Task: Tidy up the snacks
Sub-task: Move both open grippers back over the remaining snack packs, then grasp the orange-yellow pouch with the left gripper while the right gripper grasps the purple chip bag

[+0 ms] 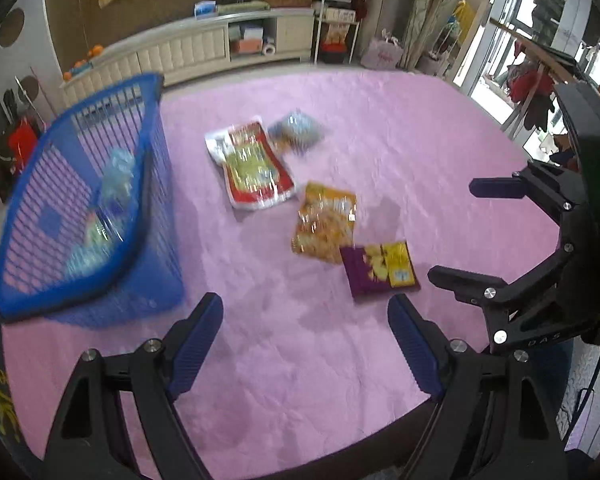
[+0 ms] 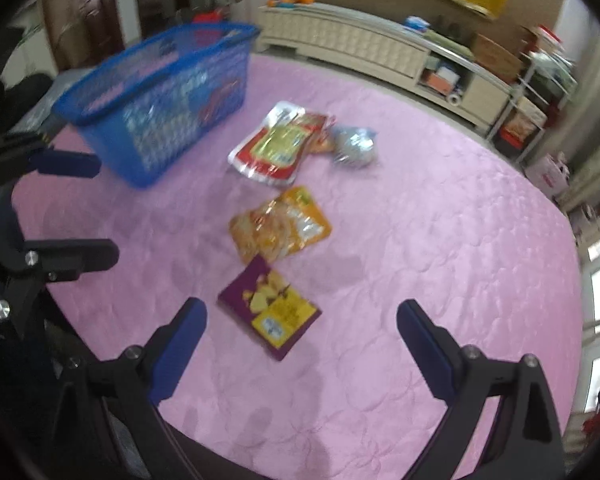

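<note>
Snack packets, four, blue basket, one

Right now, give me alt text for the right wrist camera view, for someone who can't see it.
Four snack packets lie on a pink tablecloth, the purple packet nearest the open, empty right gripper. Behind it are an orange packet, a red packet and a silver packet; a blue basket stands far left.

Both wrist views look down from the near edge over the pink-covered bench, left one close beside the blue basket, right one farther right, sharing basket and snack packets.
</note>
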`<state>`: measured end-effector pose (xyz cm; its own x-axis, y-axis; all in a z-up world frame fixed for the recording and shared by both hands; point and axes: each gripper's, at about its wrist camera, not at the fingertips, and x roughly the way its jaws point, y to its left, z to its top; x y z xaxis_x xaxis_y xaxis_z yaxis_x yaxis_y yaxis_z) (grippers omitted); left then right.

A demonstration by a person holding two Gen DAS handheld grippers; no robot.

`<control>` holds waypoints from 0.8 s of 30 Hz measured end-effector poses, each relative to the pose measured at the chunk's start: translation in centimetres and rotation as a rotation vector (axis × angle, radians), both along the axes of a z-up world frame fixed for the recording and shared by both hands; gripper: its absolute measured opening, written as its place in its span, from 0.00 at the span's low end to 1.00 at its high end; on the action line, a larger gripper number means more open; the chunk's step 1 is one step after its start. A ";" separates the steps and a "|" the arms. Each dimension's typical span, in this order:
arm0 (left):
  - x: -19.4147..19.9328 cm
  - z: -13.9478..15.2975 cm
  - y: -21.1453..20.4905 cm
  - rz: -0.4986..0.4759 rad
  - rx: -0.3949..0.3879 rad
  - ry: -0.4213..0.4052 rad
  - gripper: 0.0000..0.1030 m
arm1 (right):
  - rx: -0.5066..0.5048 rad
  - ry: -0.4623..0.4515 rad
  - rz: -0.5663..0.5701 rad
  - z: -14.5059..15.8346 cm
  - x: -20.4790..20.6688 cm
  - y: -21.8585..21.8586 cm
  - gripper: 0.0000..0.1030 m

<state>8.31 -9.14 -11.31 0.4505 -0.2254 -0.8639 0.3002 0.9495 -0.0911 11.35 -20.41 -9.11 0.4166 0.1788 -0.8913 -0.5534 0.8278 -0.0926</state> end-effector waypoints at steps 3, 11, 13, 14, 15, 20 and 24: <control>-0.5 -1.6 -0.3 0.004 0.014 0.031 0.81 | 0.011 0.050 0.063 -1.9 -0.2 0.2 0.95; -0.8 -4.2 -0.6 0.019 0.047 0.082 0.81 | -0.089 0.075 0.227 -5.6 0.3 2.2 0.95; -0.7 -4.5 -0.5 0.029 0.057 0.084 0.81 | -0.089 0.100 0.254 -6.3 0.8 2.4 0.95; -0.6 -4.6 -0.5 0.031 0.055 0.087 0.81 | -0.093 0.103 0.268 -6.5 1.0 2.5 0.95; -0.6 -4.7 -0.5 0.031 0.054 0.091 0.81 | -0.097 0.106 0.286 -6.7 1.2 2.5 0.95; -0.2 -5.5 -0.7 0.025 0.077 0.102 0.81 | -0.089 0.155 0.374 -7.9 2.4 2.7 0.89; 0.6 -6.2 -1.1 0.024 0.079 0.108 0.81 | -0.047 0.196 0.440 -7.9 2.7 2.7 0.82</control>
<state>8.90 -10.21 -17.56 0.3587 -0.1448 -0.9222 0.2699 0.9618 -0.0461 14.03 -17.69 -17.05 0.1340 0.2580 -0.9568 -0.8607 0.5089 0.0166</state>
